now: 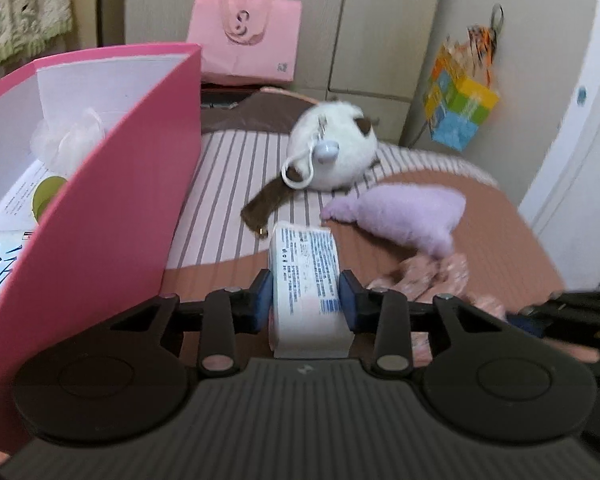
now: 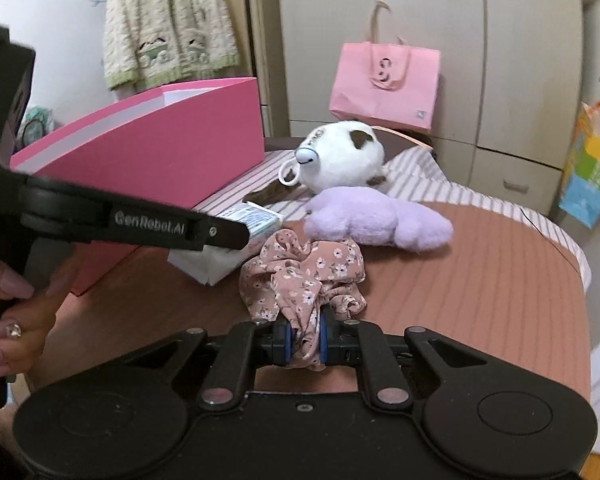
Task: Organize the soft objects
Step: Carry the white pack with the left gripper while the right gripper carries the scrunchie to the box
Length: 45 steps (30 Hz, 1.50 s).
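My left gripper [image 1: 306, 300] is shut on a white tissue pack [image 1: 306, 280] with blue print, held lengthwise between the blue pads, just right of the pink box [image 1: 112, 216]. In the right wrist view the same left gripper [image 2: 236, 232] reaches in from the left with the tissue pack [image 2: 260, 218]. My right gripper [image 2: 305, 340] is shut on a pink floral scrunchie [image 2: 300, 276], which bunches up above the pads. A purple plush [image 2: 376, 218] lies just beyond it, and a white round plush [image 2: 340, 156] with brown patches sits further back on the bed.
The pink box holds a white mesh puff [image 1: 68, 140] and printed packs. A pink paper bag [image 2: 384, 84] leans on the wardrobe behind the bed. A colourful bag [image 1: 458, 112] hangs at right. A hand [image 2: 16, 320] grips the left tool's handle.
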Each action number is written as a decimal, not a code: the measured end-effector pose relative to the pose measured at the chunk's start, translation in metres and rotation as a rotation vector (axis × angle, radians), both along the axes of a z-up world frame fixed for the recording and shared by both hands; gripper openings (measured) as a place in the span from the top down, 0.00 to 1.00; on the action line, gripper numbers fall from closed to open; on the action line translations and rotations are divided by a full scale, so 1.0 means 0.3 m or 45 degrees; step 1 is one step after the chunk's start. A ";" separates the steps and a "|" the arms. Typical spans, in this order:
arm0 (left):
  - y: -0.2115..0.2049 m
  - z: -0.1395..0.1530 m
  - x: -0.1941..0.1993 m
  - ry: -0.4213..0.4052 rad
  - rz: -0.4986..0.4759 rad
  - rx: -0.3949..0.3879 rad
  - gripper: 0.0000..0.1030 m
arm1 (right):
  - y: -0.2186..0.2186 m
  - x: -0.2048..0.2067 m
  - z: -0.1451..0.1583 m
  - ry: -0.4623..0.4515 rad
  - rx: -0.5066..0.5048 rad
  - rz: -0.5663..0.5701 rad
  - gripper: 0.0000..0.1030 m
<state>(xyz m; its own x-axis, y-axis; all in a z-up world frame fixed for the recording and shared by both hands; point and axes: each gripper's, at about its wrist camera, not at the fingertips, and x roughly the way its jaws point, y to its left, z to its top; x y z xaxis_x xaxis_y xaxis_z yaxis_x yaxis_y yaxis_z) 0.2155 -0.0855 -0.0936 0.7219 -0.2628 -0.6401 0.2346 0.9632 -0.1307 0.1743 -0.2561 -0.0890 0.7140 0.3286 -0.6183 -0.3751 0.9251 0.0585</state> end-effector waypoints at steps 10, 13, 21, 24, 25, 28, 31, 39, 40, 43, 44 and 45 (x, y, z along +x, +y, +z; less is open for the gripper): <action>-0.066 -0.040 0.069 -0.022 -0.054 0.158 0.51 | 0.016 -0.006 -0.016 -0.006 -0.055 -0.005 0.71; -0.064 -0.044 0.053 -0.054 -0.057 0.167 0.61 | 0.038 0.003 -0.026 -0.021 -0.101 0.005 0.52; -0.046 -0.008 0.002 -0.126 -0.061 0.138 0.63 | 0.049 0.045 -0.035 -0.020 -0.086 -0.053 0.51; -0.031 0.029 -0.036 -0.144 -0.112 0.110 0.63 | 0.054 0.022 -0.014 0.011 -0.086 -0.016 0.81; -0.022 0.043 -0.050 -0.145 -0.130 0.094 0.63 | 0.053 0.012 -0.007 0.014 -0.082 -0.020 0.82; 0.007 0.075 -0.096 -0.145 -0.183 0.048 0.63 | 0.051 -0.021 0.011 0.053 -0.063 -0.034 0.83; 0.044 0.090 -0.141 -0.111 -0.246 0.012 0.63 | 0.060 -0.061 0.031 0.088 -0.025 -0.032 0.83; 0.128 0.123 -0.249 -0.009 -0.407 -0.029 0.63 | 0.077 -0.151 0.100 0.223 0.016 0.011 0.83; 0.135 0.128 -0.263 0.000 -0.430 -0.030 0.63 | 0.082 -0.161 0.106 0.233 0.018 0.017 0.83; 0.161 0.138 -0.306 0.039 -0.488 -0.021 0.63 | 0.103 -0.196 0.126 0.253 0.011 0.048 0.83; 0.175 0.137 -0.313 0.075 -0.511 -0.036 0.63 | 0.115 -0.207 0.132 0.261 0.000 0.069 0.83; 0.188 0.135 -0.318 0.112 -0.522 -0.049 0.63 | 0.124 -0.222 0.136 0.267 -0.005 0.086 0.83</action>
<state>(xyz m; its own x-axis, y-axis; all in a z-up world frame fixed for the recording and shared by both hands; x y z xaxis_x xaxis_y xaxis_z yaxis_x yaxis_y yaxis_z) 0.1201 -0.0290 -0.0531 0.4959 -0.5419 -0.6786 0.5836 0.7866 -0.2017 0.1077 -0.2188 -0.0481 0.5459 0.3682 -0.7526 -0.4159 0.8989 0.1380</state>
